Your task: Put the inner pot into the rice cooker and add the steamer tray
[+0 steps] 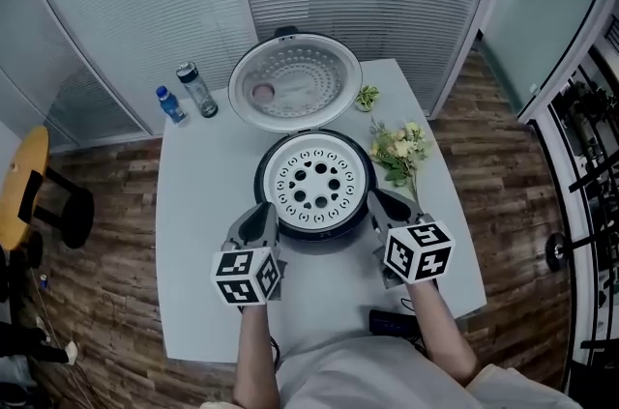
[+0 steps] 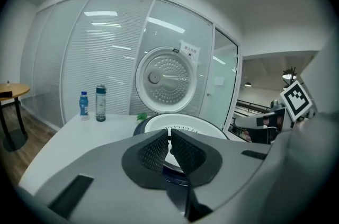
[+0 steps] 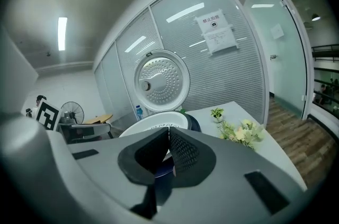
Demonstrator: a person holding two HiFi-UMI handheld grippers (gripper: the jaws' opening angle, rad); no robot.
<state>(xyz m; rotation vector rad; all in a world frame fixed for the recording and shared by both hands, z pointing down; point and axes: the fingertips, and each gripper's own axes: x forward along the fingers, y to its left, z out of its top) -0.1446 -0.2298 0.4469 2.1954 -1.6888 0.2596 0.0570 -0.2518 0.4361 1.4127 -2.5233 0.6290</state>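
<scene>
Head view: steamer tray (image 1: 314, 184) lies flat in the rice cooker (image 1: 316, 239), holes facing up; round, no long axis; lid (image 1: 293, 80) stands open behind; left gripper (image 1: 263, 215) and right gripper (image 1: 383, 205) flank it
Left gripper view: jaws pressed together, empty; tray rim beyond
Right gripper view: jaws together, empty

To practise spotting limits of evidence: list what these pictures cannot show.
Head view: the steamer tray covers the rice cooker, so any inner pot is hidden.
Right gripper view: print on the notice is too small.
Head view: dark object partly behind the forearm.
</scene>
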